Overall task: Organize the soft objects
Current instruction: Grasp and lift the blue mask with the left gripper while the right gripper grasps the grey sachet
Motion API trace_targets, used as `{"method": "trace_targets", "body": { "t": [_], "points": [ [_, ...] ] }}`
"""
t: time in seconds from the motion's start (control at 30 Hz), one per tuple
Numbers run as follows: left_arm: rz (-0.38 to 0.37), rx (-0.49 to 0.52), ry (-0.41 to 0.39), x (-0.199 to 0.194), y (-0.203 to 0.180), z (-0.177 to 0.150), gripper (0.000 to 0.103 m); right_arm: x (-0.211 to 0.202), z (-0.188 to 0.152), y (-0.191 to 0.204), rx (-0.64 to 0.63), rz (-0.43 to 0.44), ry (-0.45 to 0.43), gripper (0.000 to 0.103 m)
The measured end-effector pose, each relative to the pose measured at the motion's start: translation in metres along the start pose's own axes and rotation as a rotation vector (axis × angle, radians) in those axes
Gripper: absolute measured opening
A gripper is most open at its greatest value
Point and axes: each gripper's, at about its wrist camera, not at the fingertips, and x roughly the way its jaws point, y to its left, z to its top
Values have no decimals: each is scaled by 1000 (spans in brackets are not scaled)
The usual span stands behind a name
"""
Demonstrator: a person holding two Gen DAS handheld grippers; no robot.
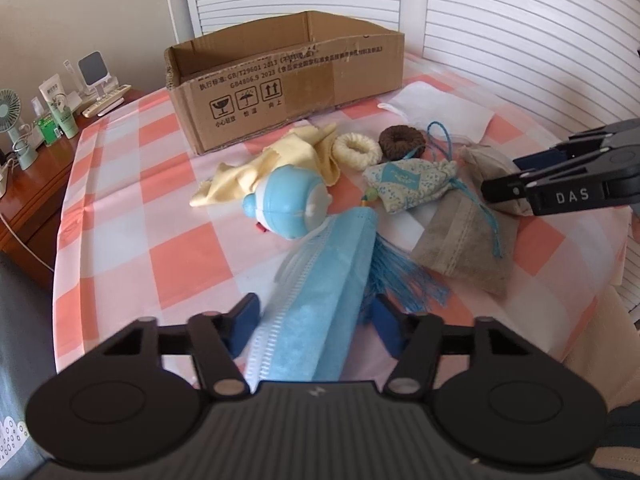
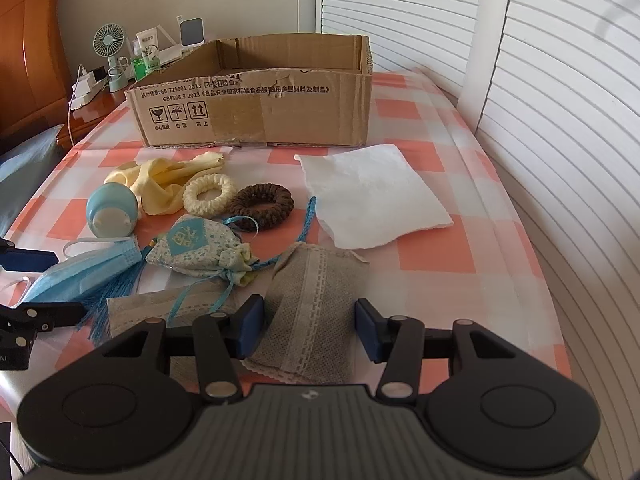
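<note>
My left gripper is shut on a bunched blue face mask that lies on the checked bedspread, both pads against its sides. My right gripper is shut on a grey lace-trimmed pouch, which bulges between the pads. A second grey pouch lies flat to its left. Beyond are a floral sachet, a blue-and-white round toy, a yellow cloth, a cream scrunchie, a brown scrunchie and a white cloth. An open cardboard box stands at the back.
A wooden bedside table at the left carries a small fan, bottles and chargers. White slatted doors run along the right and behind the box. The bed's edge drops off at the right.
</note>
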Motion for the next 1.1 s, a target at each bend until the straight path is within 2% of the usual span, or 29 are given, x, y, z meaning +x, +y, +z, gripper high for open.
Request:
{"method": "trace_targets", "body": {
  "t": [0.03, 0.2, 0.43, 0.57, 0.67, 1.03, 1.1],
  "points": [
    [2, -1, 0, 0, 1, 1, 52, 0, 0, -1, 1, 2, 1, 55],
    [-22, -35, 8, 3, 5, 2, 35, 1, 1, -1, -2, 1, 2, 56],
    [-31, -50, 11, 5, 6, 5, 35, 5, 2, 4, -35, -11, 6, 57],
    [-39, -47, 6, 1, 5, 5, 23, 2, 3, 4, -57, -9, 3, 47],
    [-44, -48, -3, -4, 6, 6, 22, -3, 4, 3, -72, 1, 4, 44],
    [-54, -40, -23, -30, 6, 9, 17, -27, 4, -5, -102, 32, -23, 43],
    [-52, -57, -20, -31, 8, 9, 11, -30, 4, -7, -98, 34, -31, 43]
  ]
}}
